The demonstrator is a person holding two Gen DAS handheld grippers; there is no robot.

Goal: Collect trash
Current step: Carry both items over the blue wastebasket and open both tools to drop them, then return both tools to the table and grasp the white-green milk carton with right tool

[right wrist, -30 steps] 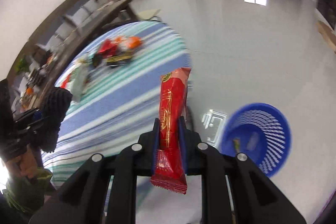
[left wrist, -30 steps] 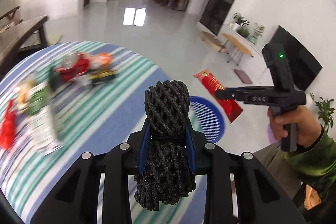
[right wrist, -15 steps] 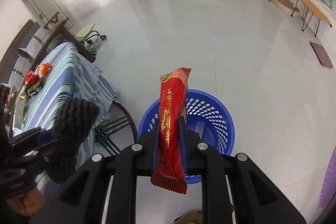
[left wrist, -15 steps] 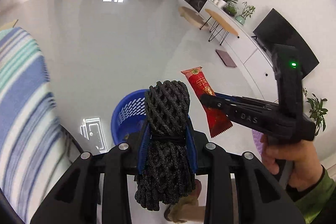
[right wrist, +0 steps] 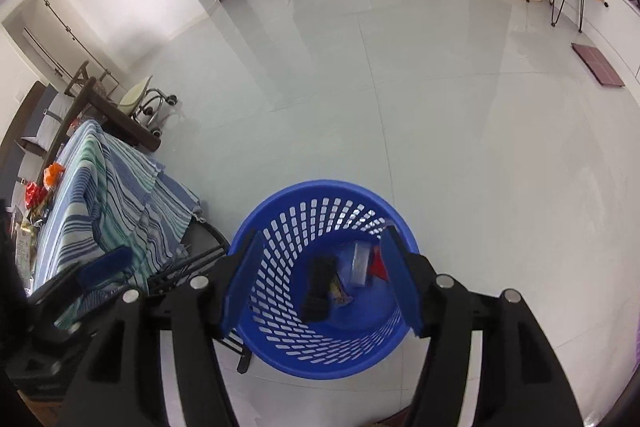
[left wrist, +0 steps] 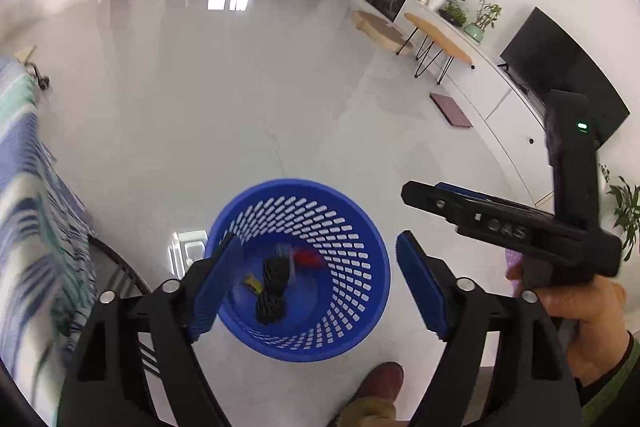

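A blue perforated basket (left wrist: 320, 341) (right wrist: 280, 341) stands on the pale floor below both grippers. Inside it lie the black foam net (left wrist: 274, 283) (right wrist: 318, 287), the red snack wrapper (left wrist: 308, 257) (right wrist: 378, 267) and a few smaller scraps. My left gripper (left wrist: 316, 271) hovers over the basket, its jaws opening with nothing between them. My right gripper (right wrist: 320, 263) hangs over it too, jaws opening and empty; it also shows in the left wrist view at the right (left wrist: 412, 197), held by a hand (left wrist: 580, 311).
A table with a blue and green striped cloth (right wrist: 108, 203) (left wrist: 28, 227) stands left of the basket, with more wrappers (right wrist: 38, 193) at its far end. A shoe (left wrist: 378, 387) rests just before the basket. A low cabinet with a TV (left wrist: 560, 75) lines the right wall.
Both grippers swung from the table to above the basket and opened. The black foam net and the red wrapper left the jaws and now lie in the basket.
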